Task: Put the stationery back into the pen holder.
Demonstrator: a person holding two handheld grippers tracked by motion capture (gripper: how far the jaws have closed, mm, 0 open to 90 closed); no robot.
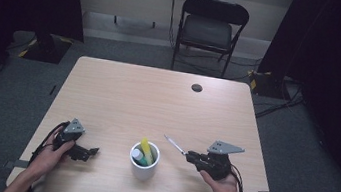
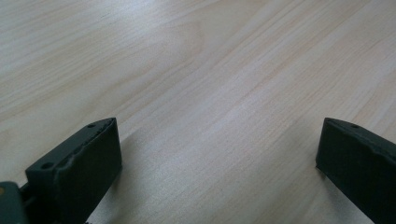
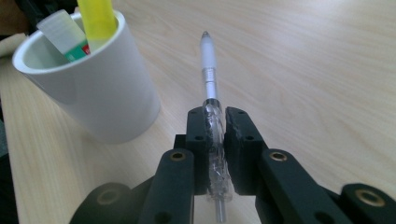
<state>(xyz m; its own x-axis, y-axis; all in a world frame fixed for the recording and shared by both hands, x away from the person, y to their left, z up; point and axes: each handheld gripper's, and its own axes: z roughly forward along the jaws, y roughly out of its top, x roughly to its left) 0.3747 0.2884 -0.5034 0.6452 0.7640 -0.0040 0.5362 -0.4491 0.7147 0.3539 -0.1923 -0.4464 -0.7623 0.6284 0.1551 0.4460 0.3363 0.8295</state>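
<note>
Gripping a clear pen (image 3: 211, 93), the right tongs (image 3: 215, 123) sit just right of the white cup (image 1: 143, 165); the left tongs (image 2: 219, 154), left of it, stand open over the worktop (image 2: 196, 70).

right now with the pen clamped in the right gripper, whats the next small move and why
Probably lift the pen and swing it left over the white cup. The right gripper is shut on its clear barrel, tip pointing away, and the cup beside it already holds a yellow highlighter.
</note>
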